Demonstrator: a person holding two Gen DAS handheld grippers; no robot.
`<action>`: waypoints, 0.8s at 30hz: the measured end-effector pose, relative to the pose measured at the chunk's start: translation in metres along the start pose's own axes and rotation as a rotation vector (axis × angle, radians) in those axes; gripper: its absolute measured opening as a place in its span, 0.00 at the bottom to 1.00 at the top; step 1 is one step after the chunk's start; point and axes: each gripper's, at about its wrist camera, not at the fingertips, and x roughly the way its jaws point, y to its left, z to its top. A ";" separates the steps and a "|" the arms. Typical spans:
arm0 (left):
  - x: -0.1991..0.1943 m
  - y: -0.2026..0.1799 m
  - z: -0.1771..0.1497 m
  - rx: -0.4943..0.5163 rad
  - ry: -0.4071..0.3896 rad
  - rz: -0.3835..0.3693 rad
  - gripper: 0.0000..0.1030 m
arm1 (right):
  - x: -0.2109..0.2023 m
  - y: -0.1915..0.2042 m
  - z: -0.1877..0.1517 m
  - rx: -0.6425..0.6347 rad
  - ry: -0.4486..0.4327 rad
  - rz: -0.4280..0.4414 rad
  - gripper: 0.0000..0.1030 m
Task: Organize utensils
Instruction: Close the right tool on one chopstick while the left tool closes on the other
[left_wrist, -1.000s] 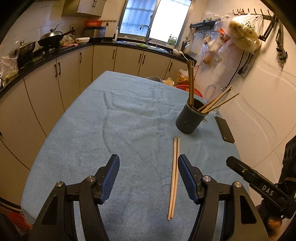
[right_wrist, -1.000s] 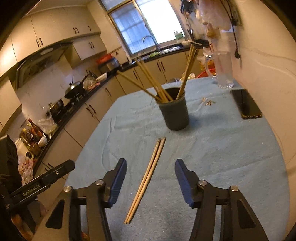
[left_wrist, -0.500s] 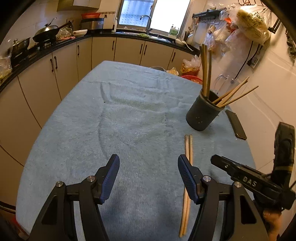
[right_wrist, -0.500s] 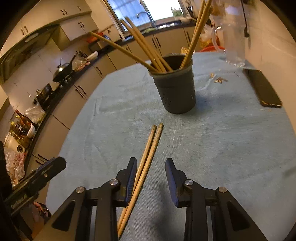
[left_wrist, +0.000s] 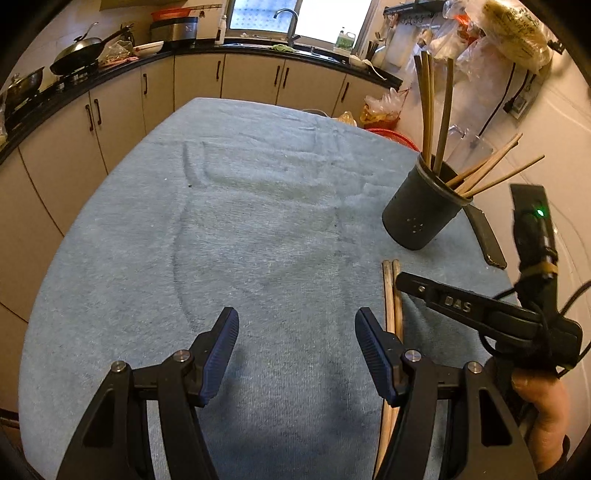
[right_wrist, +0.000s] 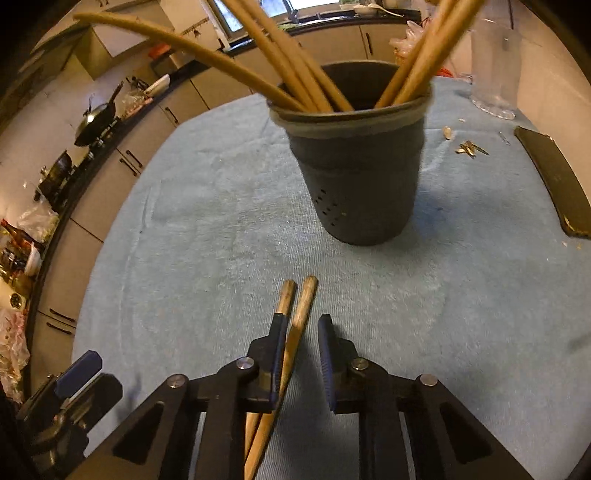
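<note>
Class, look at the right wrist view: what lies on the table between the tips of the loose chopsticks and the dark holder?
Nothing: only bare blue cloth separates the chopsticks from the holder. The right wrist view shows it plainly.

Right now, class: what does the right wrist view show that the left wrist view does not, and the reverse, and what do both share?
Only the right wrist view: the right gripper, jaws closing with the two loose chopsticks between them, a visible gap still at one pad; small scraps on the cloth.

Only the left wrist view: the left gripper, open with only cloth between its fingers, and the sink tap by the window.

Both: the blue cloth, the dark holder with chopsticks standing in it, the phone.
</note>
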 end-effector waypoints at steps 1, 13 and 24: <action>0.002 -0.001 0.001 0.002 0.002 0.001 0.64 | 0.003 0.002 0.001 -0.006 0.009 -0.017 0.16; 0.031 -0.034 0.013 0.103 0.075 -0.044 0.64 | 0.003 -0.015 0.001 -0.098 0.007 -0.074 0.11; 0.084 -0.094 0.027 0.206 0.177 -0.041 0.50 | -0.025 -0.076 -0.016 -0.034 -0.014 -0.093 0.11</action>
